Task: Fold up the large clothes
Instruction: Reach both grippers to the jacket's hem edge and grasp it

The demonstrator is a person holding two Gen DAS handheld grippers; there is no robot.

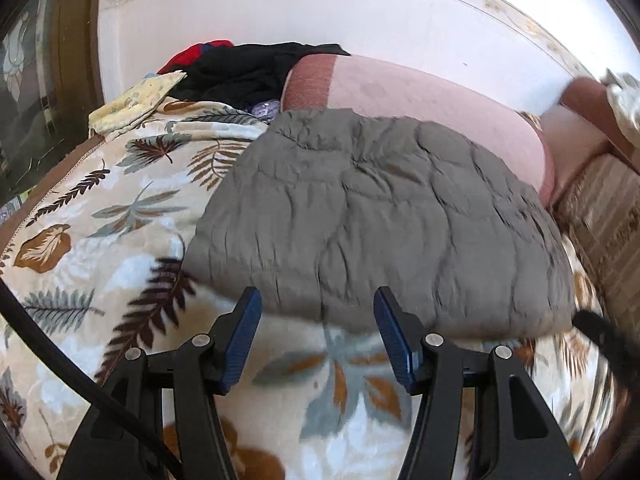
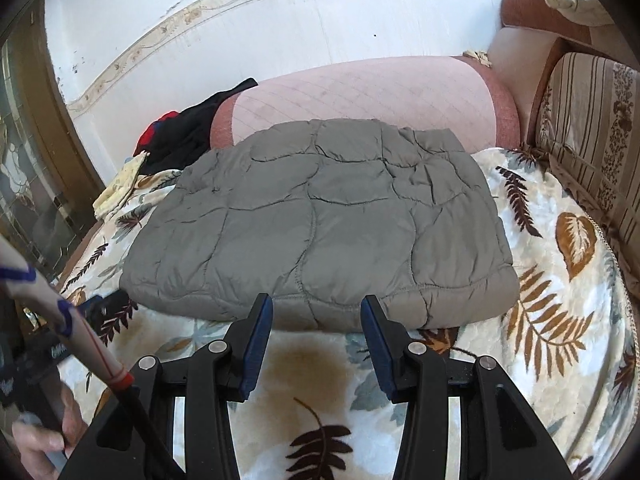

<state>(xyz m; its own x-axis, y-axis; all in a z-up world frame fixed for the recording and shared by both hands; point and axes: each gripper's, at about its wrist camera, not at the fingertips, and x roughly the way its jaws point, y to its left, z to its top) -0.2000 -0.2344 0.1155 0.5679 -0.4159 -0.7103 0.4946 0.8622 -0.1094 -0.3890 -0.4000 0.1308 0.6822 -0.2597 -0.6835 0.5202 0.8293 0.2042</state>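
A grey quilted garment (image 1: 372, 220) lies folded into a flat rectangle on a leaf-patterned blanket (image 1: 120, 216); it also shows in the right wrist view (image 2: 320, 216). My left gripper (image 1: 316, 300) is open and empty, its blue pads just in front of the garment's near edge. My right gripper (image 2: 316, 308) is open and empty, also at the near edge, not holding the cloth.
A pink bolster cushion (image 2: 360, 92) lies behind the garment against the white wall. A pile of black and red clothes (image 1: 240, 68) and a yellow cloth (image 1: 136, 104) sit at the back left. A striped sofa cushion (image 2: 592, 128) stands at the right.
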